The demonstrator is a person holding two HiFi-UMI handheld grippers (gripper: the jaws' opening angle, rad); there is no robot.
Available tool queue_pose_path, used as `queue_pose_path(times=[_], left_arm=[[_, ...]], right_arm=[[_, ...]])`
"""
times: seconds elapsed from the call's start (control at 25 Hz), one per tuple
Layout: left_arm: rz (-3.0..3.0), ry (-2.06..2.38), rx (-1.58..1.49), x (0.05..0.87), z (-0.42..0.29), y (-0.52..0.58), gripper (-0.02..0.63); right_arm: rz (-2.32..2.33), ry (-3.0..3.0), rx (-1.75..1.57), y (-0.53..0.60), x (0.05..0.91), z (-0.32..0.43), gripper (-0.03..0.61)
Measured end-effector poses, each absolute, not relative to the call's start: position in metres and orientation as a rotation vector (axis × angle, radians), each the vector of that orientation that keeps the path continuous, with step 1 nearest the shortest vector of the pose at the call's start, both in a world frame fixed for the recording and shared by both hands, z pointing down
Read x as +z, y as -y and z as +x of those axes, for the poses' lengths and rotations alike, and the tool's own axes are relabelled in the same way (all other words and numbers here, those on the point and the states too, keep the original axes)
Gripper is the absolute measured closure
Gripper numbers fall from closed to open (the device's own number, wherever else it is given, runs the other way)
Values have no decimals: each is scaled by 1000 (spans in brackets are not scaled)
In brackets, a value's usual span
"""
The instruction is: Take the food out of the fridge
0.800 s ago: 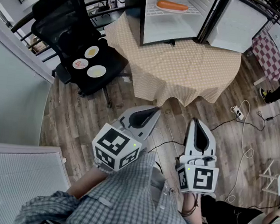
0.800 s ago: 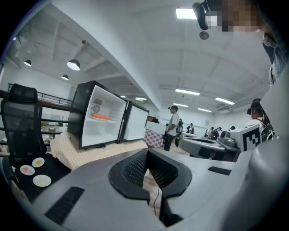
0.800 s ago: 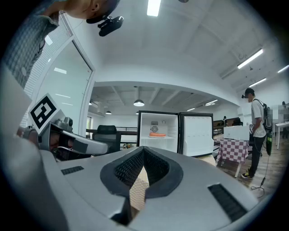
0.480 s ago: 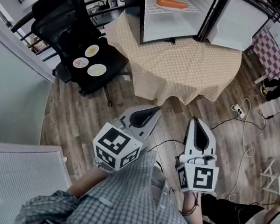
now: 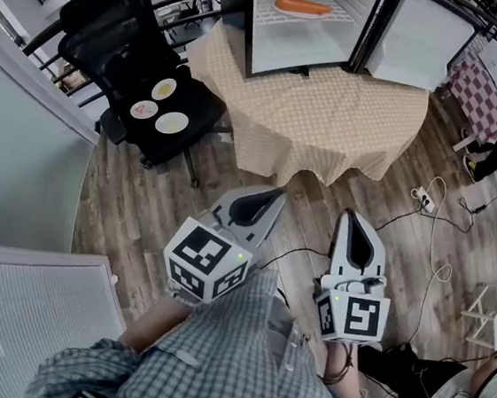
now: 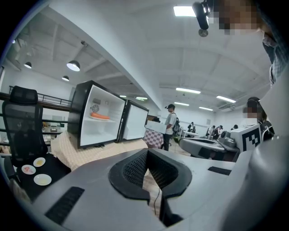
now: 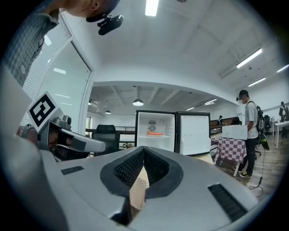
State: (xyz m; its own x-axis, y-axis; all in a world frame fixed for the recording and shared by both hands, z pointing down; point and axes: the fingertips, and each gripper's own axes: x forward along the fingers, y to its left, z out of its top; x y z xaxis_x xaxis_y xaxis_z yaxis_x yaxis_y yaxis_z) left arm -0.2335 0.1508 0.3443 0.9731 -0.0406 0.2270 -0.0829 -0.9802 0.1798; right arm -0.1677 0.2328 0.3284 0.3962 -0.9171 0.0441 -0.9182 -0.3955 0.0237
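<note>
Nothing had changed: left gripper [image 5: 266, 200] and right gripper [image 5: 350, 223] stayed shut, empty, far from the orange food [image 5: 303, 6] in the fridge [image 5: 292, 49].

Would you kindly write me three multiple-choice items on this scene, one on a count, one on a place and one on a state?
1. How many plates rest on the black chair?
A) three
B) one
C) five

2. Where about the fridge does the orange food lie?
A) on top of it
B) beneath it
C) on a shelf inside it

3. How does the fridge door stand?
A) shut
B) swung open
C) taken off

Answers:
1 A: three round plates sit together on the seat.
2 C: the head view shows it on the upper white shelf.
3 B: the door hangs wide beside the fridge, with the inside in full view.
</note>
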Motion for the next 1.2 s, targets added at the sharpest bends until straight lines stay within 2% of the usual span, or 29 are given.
queue_pose_path(times=[0.88, 1.2], left_arm=[[2908, 49, 381, 370, -190, -196, 611], [2887, -34, 415, 384, -125, -164, 611]], right_arm=[[2636, 1605, 112, -286, 358, -121, 569], [2611, 1536, 154, -255, 372, -75, 569]])
